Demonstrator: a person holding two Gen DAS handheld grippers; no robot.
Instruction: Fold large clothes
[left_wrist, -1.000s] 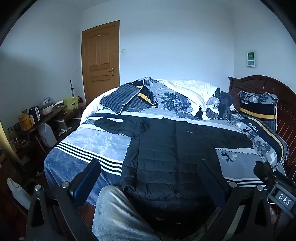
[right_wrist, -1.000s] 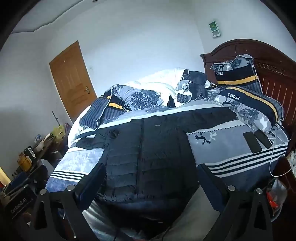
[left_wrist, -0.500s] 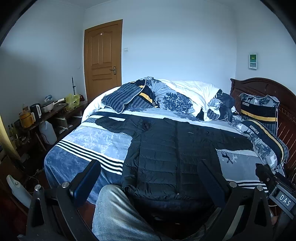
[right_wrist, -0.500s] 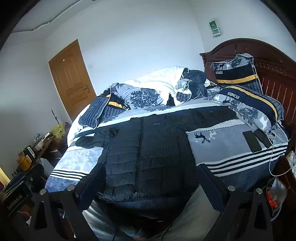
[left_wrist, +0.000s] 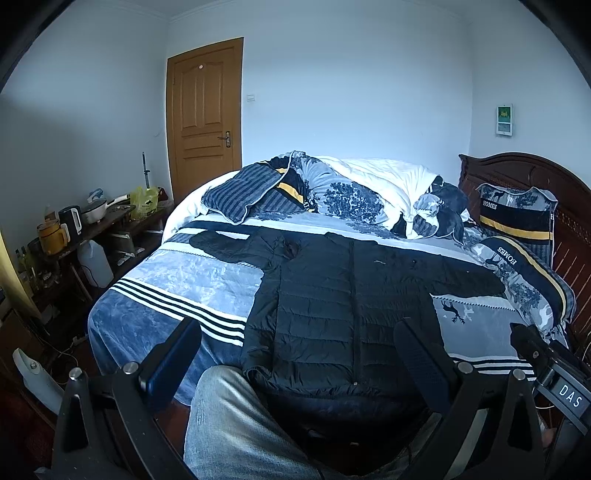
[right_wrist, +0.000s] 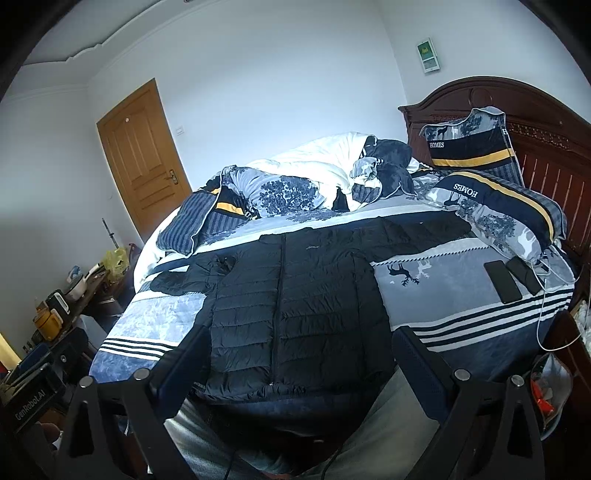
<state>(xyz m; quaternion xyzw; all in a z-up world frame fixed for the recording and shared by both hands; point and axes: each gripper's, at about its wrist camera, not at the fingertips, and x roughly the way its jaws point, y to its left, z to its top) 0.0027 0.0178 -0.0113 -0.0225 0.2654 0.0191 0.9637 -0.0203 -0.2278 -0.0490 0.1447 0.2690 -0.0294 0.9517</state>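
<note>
On the bed (left_wrist: 192, 280) a jacket (left_wrist: 343, 306) lies flat, unfolded; both tongs, left (left_wrist: 295, 354) and right (right_wrist: 299, 358), gape empty; next, I judge, grip a sleeve.

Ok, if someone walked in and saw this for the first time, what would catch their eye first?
Most likely the black puffer jacket, spread flat and zipped, sleeves out, across the near half of the patterned bed. Behind it a heap of rumpled white and blue bedding is piled at the far side, and two dark phones lie beside the HOMES pillows near the wooden headboard. Both grippers, left and right, are open and empty at the near edge.
</note>
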